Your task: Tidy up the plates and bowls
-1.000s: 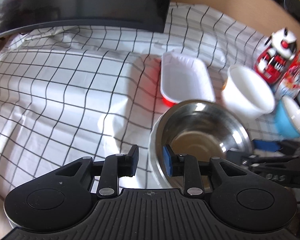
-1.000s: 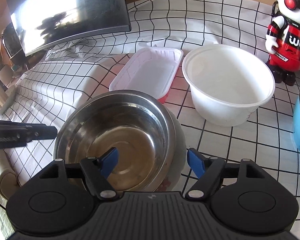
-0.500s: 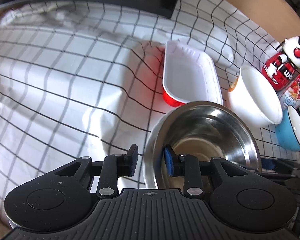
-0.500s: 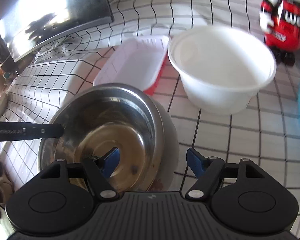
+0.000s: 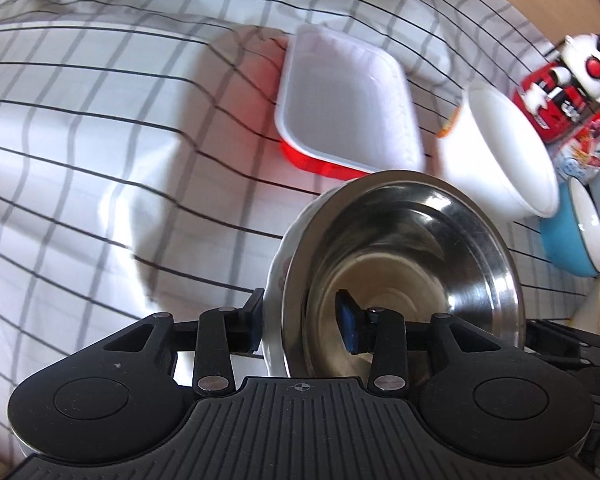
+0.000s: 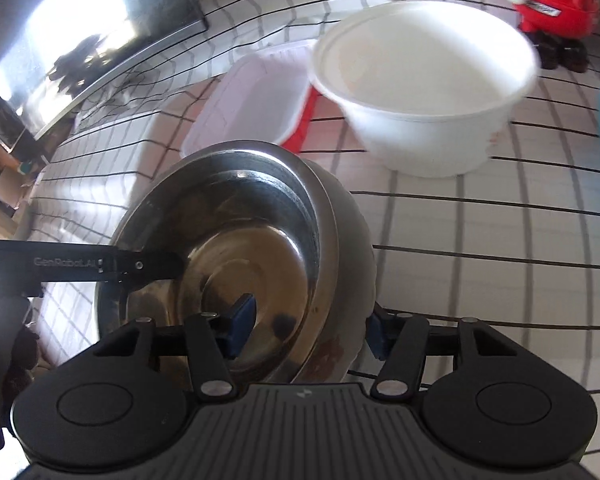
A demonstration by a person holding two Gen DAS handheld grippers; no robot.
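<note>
Checked cloth covers the tabletop, and going left to right across it the wrist views show a screen at the far left corner, a red tray with a white inside, a white tub, a blue bowl and a red toy robot toward the right edge. Nearest the cameras sits the steel bowl, nested in a white dish and tipped up on one side, so it may be partly off the cloth. The left gripper straddles the left rim of the pair, one pad outside the dish and the blue pad inside the steel; its jaws look pressed onto both walls, gripping the stack. The right gripper straddles the opposite rim the same way, inner pad in the steel, outer one against the dish, though whether it truly pinches or merely brackets the rim I cannot tell. The risk I judge from here is the tilt: steel on glazed dish is slick, and if the two hands rise unevenly the steel bowl could slide out of the dish or twist in the pads. A swing rightward could also knock the tub, which stands just beyond.
</note>
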